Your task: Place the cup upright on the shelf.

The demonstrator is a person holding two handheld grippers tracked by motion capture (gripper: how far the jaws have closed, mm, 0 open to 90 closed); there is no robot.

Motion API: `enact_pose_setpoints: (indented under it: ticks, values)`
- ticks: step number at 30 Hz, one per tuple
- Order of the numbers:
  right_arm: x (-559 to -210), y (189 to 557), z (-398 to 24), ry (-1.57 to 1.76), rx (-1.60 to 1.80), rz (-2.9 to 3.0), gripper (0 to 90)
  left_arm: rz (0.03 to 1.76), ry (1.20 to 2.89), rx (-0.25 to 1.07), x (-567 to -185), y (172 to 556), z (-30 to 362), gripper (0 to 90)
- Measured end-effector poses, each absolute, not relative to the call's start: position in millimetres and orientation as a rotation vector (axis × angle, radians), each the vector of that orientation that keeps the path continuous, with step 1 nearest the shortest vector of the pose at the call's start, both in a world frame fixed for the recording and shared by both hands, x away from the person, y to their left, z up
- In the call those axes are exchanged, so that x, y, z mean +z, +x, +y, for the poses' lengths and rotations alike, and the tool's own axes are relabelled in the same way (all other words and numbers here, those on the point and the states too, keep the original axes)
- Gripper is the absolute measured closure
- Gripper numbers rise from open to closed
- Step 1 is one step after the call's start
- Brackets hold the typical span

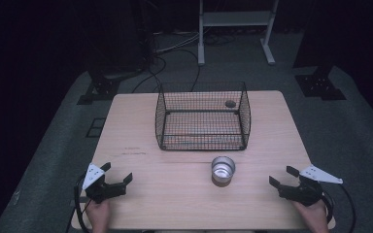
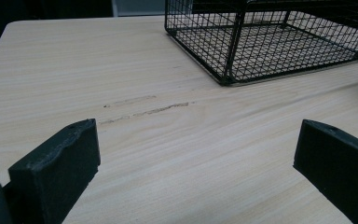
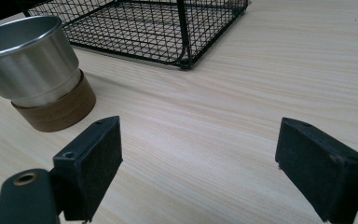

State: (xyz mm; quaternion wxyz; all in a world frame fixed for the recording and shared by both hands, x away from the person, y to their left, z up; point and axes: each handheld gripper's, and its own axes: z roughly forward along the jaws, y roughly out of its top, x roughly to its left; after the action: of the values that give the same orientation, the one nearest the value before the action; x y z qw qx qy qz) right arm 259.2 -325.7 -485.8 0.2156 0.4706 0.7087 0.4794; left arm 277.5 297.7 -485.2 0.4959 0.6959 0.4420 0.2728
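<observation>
Both claws stand wide and hold nothing: left gripper (image 1: 117,175), right gripper (image 1: 281,176). Nearest the right one, the round steel cup on its brown wooden base (image 1: 223,170) stands untouched before the black wire basket (image 1: 202,116), so by my judgement all the handling remains.

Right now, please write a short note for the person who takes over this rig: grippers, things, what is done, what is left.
Left gripper: open, holds nothing, low over the table's near left edge.
Right gripper: open, holds nothing, at the near right edge.
Metal cup: upright on its brown base, just in front of the wire basket, nearer the right gripper.
Done: nothing grasped yet.
Left: probably grasp the cup; perhaps it belongs in the basket.
</observation>
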Motion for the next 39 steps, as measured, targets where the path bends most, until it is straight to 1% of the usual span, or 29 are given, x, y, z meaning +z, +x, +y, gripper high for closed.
enact_pose_setpoints:
  ticks: [33,39]
  values:
    - [-468.3,255.6,-296.7,1.194,1.323,2.054,12.6,1.067,1.688,0.665,-485.3,275.6,297.1,0.0]
    - [-463.2,257.2,-288.0,1.163,1.319,2.08,10.2,1.068,1.686,0.666,-485.3,275.5,297.3,0.0]
